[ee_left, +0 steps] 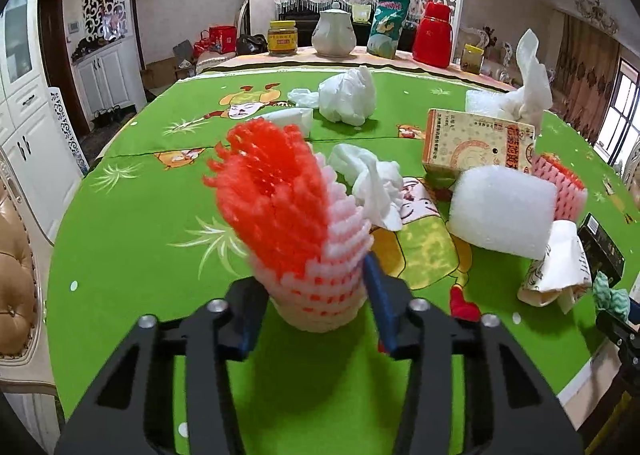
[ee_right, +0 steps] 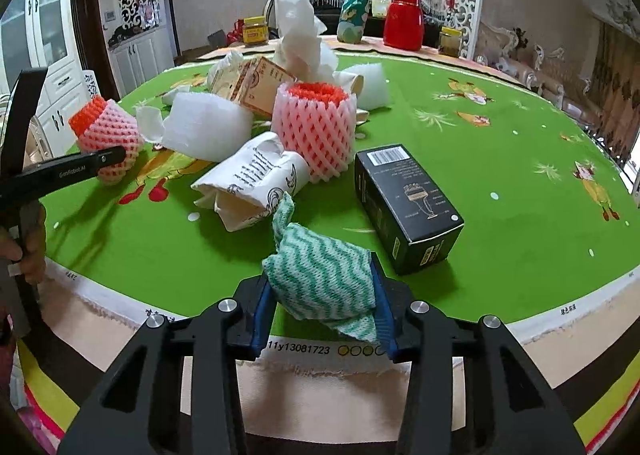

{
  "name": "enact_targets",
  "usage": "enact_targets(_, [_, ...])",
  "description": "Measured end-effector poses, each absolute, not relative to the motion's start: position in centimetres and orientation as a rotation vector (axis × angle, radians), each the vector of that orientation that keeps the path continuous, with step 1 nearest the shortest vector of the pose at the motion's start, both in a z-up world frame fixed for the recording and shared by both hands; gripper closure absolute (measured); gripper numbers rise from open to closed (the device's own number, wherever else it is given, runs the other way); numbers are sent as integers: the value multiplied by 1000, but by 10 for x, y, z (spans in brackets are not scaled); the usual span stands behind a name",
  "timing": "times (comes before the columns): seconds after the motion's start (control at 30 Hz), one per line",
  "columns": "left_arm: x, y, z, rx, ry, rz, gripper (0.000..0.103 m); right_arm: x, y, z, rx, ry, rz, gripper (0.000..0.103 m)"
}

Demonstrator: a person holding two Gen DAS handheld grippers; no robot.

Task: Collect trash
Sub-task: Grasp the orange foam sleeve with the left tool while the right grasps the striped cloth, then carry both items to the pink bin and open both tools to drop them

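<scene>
A red and pink foam fruit net (ee_left: pixel 288 215) stands upright on the green tablecloth (ee_left: pixel 140 235), its base between the pads of my left gripper (ee_left: pixel 312 275), which is shut on it. From the right wrist view the same net (ee_right: pixel 108 135) shows at the far left with a black finger against it. My right gripper (ee_right: pixel 320 271) is shut on a crumpled green and white cloth (ee_right: pixel 316 251) near the table's front edge. Behind lie a second foam net (ee_right: pixel 316 123), a printed paper bag (ee_right: pixel 256 179), white foam wrap (ee_right: pixel 204 131) and a black box (ee_right: pixel 404 203).
Crumpled tissue (ee_left: pixel 372 183), a white plastic bag (ee_left: pixel 348 99) and a yellow carton (ee_left: pixel 476 143) lie mid-table. At the far edge stand a jar (ee_left: pixel 282 38), a teapot (ee_left: pixel 334 33), a snack bag (ee_left: pixel 388 25) and a red flask (ee_left: pixel 434 35). A hand (ee_right: pixel 28 251) grips the left tool.
</scene>
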State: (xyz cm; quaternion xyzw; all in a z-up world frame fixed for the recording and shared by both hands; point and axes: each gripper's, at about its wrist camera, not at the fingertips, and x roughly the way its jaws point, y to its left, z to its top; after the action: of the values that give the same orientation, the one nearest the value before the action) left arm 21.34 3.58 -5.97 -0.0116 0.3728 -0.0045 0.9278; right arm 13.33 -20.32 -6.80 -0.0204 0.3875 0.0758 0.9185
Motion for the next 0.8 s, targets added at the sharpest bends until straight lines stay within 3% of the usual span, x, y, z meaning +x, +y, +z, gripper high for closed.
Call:
enact_targets(0.2, [194,34,-55,-8,726,-19,69,130,-204,-64,-34,766,151,61])
enact_targets(0.8, [139,-43,-23,98,543,-219,69,96,-237,-33,52,603,97,61])
